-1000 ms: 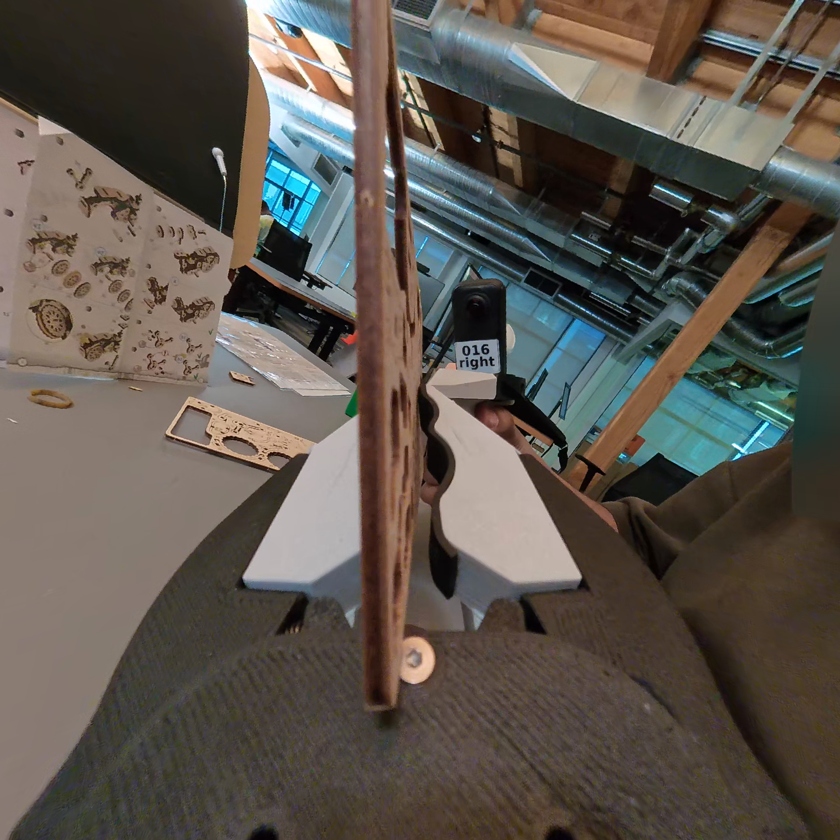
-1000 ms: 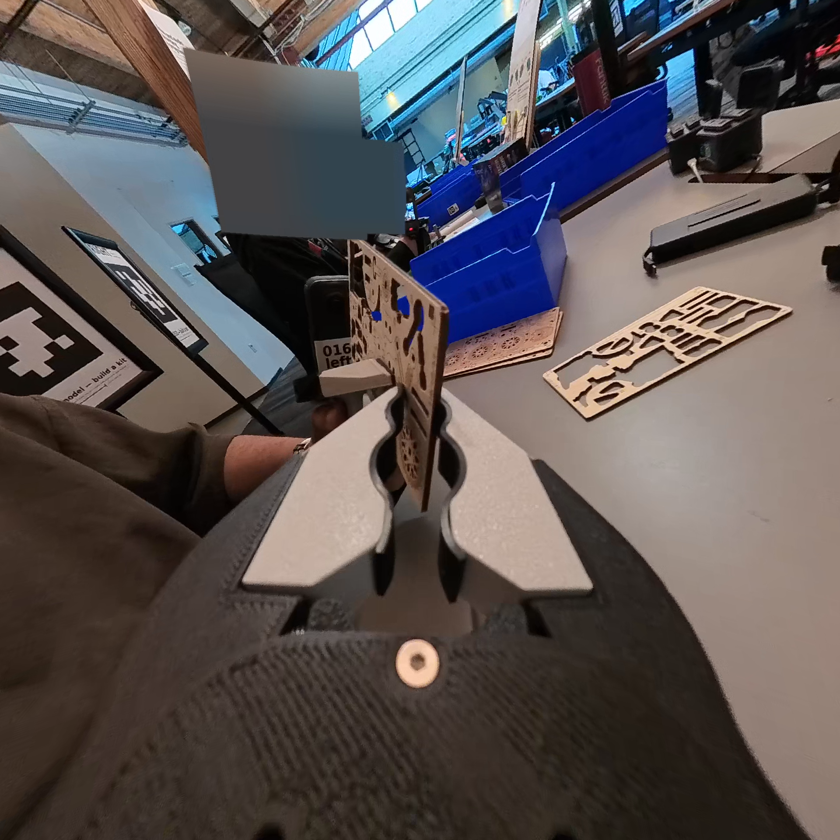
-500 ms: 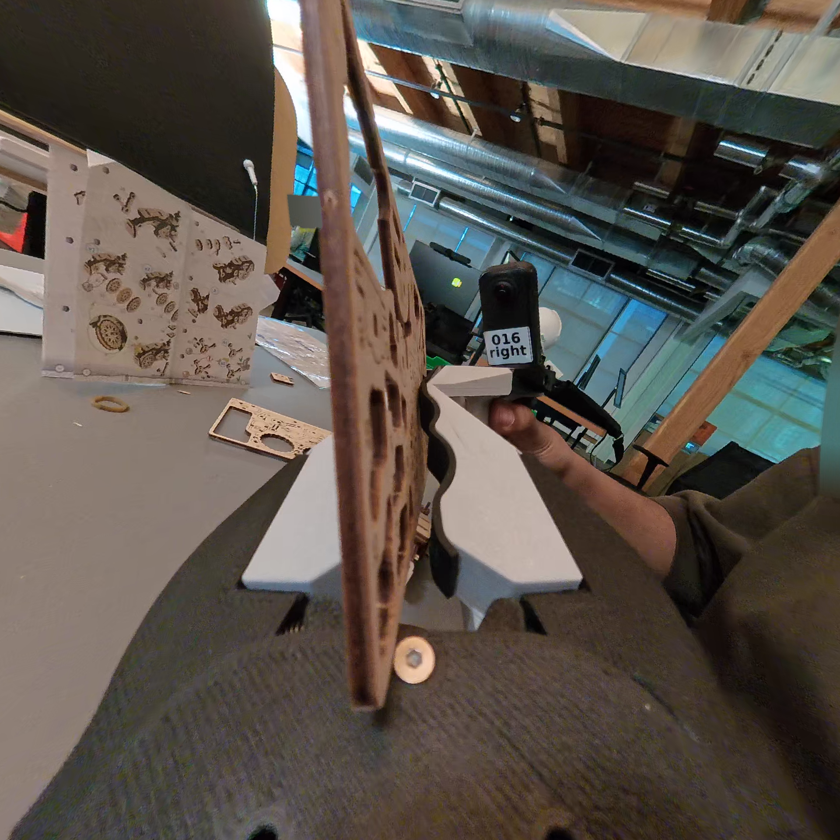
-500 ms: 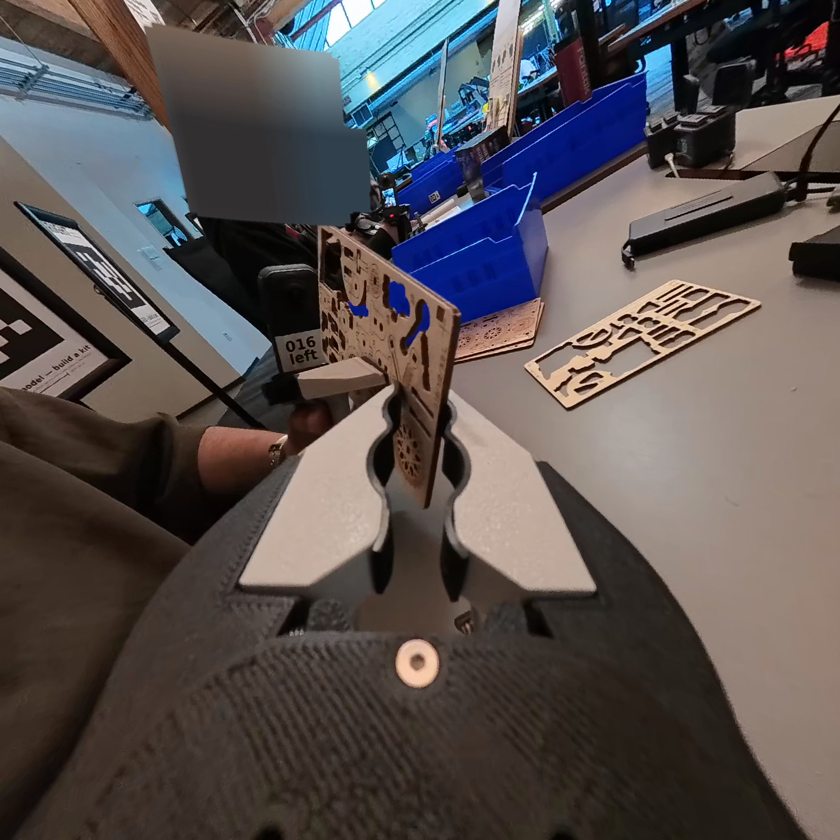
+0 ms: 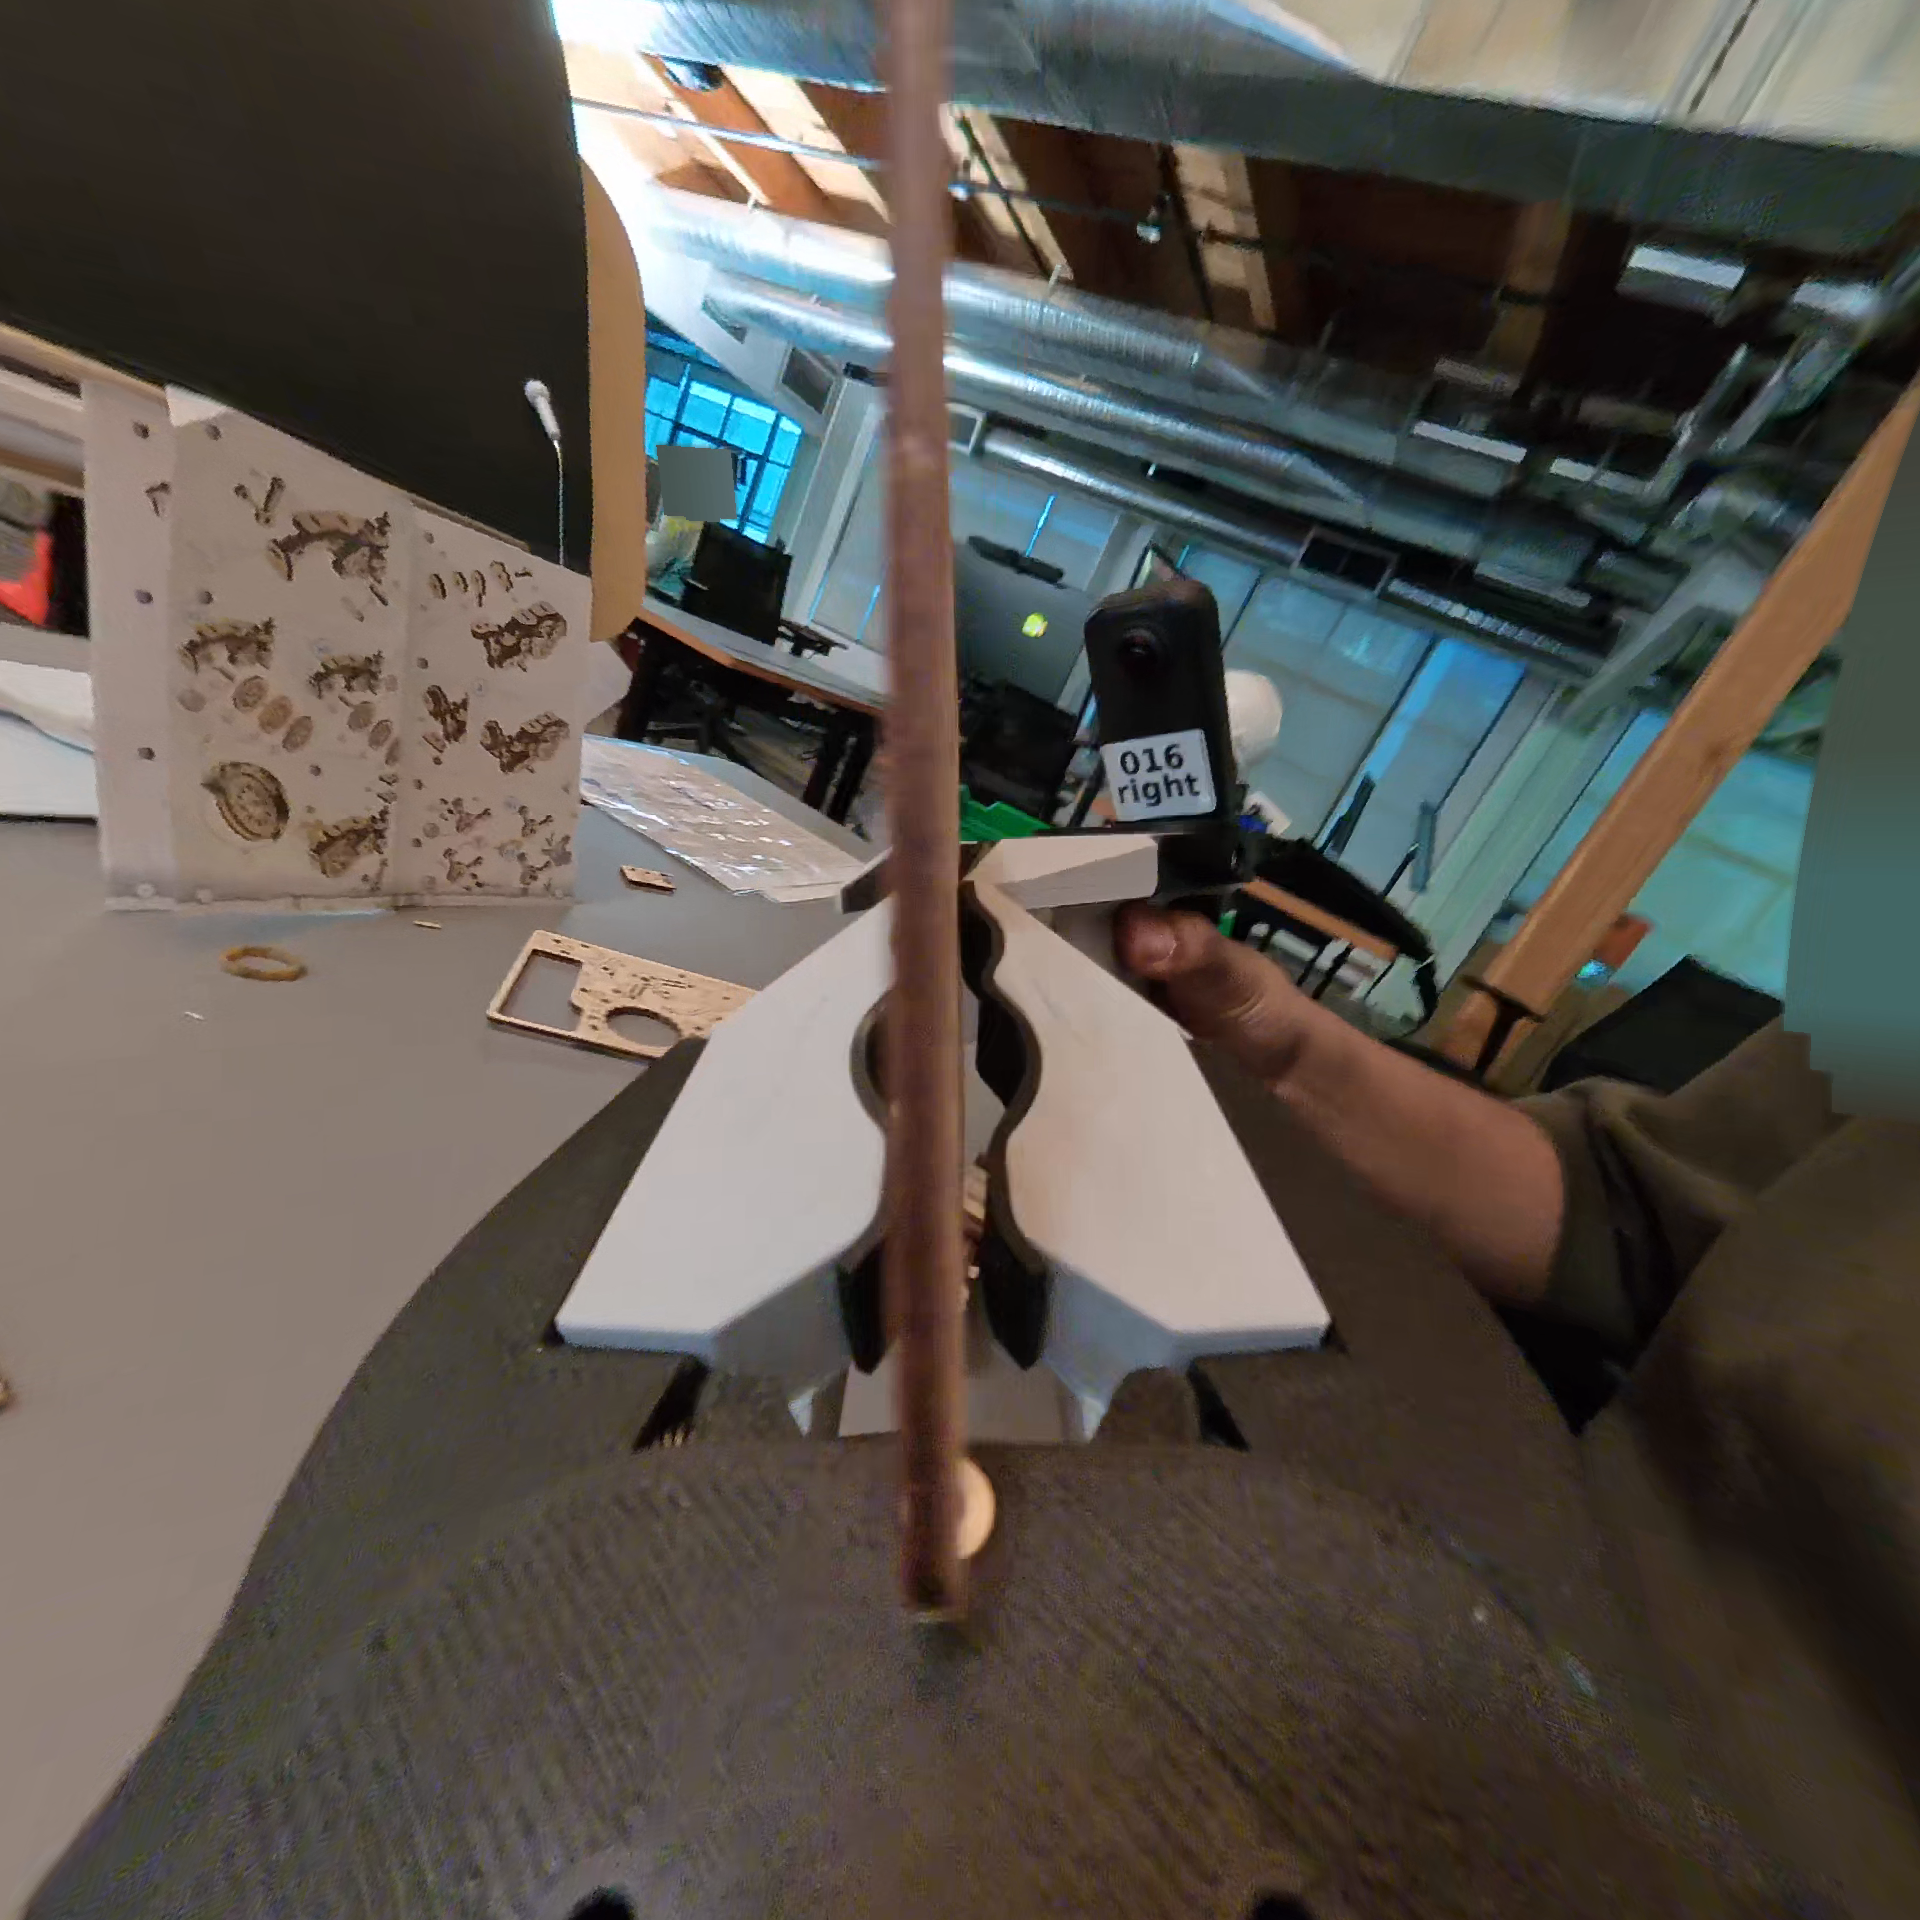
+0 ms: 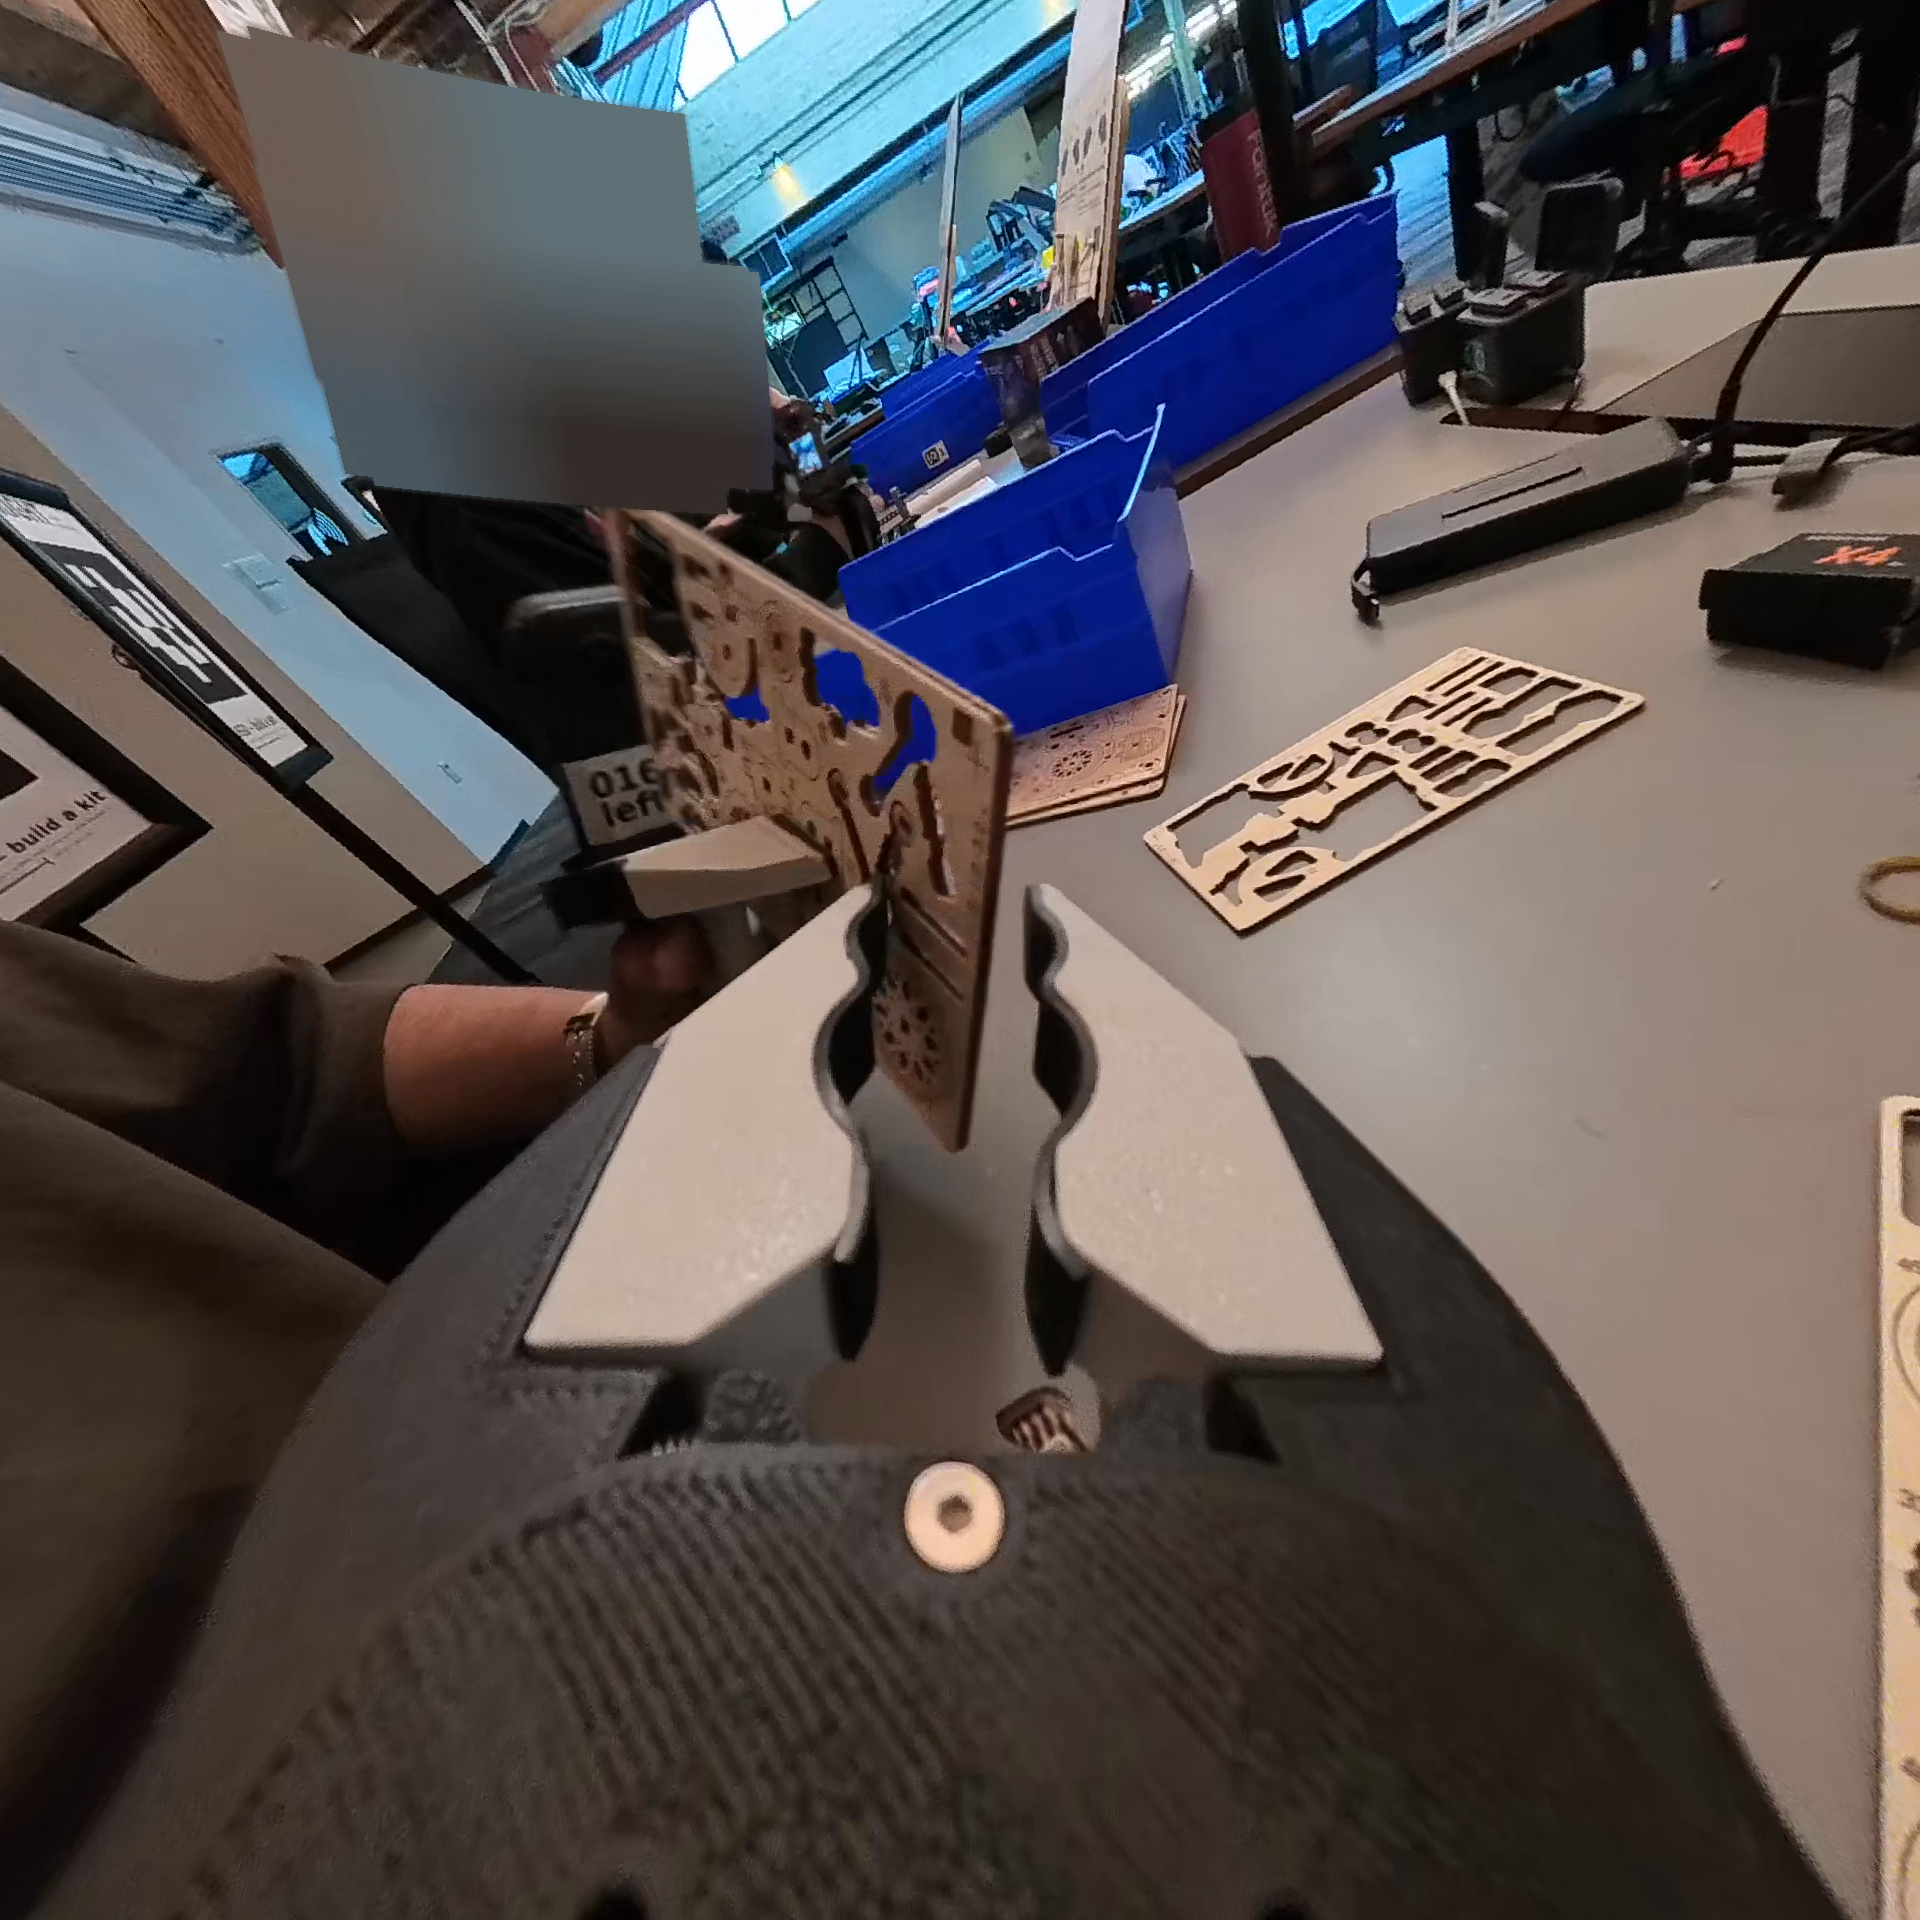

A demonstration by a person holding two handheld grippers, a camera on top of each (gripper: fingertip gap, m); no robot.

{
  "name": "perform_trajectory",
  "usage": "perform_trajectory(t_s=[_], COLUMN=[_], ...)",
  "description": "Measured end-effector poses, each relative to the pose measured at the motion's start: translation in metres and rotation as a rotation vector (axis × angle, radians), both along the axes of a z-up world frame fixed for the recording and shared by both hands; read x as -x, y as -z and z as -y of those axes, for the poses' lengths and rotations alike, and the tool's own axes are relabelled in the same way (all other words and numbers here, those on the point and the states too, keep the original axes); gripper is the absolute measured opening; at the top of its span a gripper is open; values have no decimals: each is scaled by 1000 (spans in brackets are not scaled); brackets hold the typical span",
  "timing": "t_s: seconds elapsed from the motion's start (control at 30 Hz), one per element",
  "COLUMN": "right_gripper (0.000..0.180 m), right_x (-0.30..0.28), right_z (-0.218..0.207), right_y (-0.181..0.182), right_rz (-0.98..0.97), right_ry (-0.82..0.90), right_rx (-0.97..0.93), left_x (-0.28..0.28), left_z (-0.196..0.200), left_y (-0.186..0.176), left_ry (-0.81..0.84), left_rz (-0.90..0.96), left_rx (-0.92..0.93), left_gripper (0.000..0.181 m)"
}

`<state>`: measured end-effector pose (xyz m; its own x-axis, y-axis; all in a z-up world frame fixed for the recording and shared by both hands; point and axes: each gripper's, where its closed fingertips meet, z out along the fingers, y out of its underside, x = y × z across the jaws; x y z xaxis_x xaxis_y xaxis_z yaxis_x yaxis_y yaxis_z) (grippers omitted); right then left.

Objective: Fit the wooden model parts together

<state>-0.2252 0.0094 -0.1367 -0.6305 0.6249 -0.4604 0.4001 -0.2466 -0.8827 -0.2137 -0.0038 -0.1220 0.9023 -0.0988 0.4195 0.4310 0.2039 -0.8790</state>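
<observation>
Over the grey table (image 6: 1558,1039), left gripper (image 5: 928,914) clamps wooden sheet (image 6: 821,790); right gripper (image 6: 951,914) gapes.

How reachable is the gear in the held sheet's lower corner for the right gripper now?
Probably reachable: the right gripper is open, and the wooden sheet's lower corner, gear included, sits between its fingers with nothing in the way. The left gripper clamps the sheet.

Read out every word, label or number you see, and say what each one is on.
I won't quote writing; here is what bears it.
White sticker on a black camera, left wrist view: legible.
Second white sticker, right wrist view: partly hidden.
Framed poster: cut off by the edge.
Black box: orange mark, blurred.
Red bottle: blurred.
</observation>
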Motion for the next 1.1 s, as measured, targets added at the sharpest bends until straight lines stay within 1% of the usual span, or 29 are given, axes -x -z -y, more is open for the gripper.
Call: perform_trajectory(t_s=[0.07,0.2,0.3,0.37,0.43,0.5,0.6,0.67,0.77,0.83,0.9,0.97,1.1], right_gripper=[25,26,25,22,13,10,20,25,26,24,22,20,10], right_x=[0,-2,-5,-6,-2,2,-3,-11,-20,-25,-29,-31,-33], right_z=[-1,-5,-11,-21,-35,-40,-20,-2,15,19,18,17,21], right_y=[-4,-14,-26,-36,-36,-24,-9,-6,-7,-14,-25,-28,-29], right_rz=[-11,-37,-70,-92,-98,-82,-87,-140,-268,-359,-434,-462,-469], right_ry=[-8,-17,-42,-44,-6,21,-43,-102,-135,-129,-108,-106,-117], right_rx=[9,39,121,195,222,164,39,-49,-185,-207,-184,-180,-184], left_x=[2,5,10,14,13,8,4,1,-8,-13,-18,-18,-16], left_z=[2,5,10,14,16,17,17,16,13,11,10,9,11], left_y=[-1,-1,-6,-10,-13,-17,-21,-21,-21,-20,-20,-21,-21], left_ry=[27,52,96,142,188,257,330,363,438,491,552,569,569], left_rz=[66,108,218,305,355,393,479,510,552,608,677,719,718], left_rx=[-24,-46,-109,-165,-202,-230,-272,-276,-263,-262,-275,-287,-289], left_gripper=[0,1,0,0,0,0,0,0,0,1,0,0,0])
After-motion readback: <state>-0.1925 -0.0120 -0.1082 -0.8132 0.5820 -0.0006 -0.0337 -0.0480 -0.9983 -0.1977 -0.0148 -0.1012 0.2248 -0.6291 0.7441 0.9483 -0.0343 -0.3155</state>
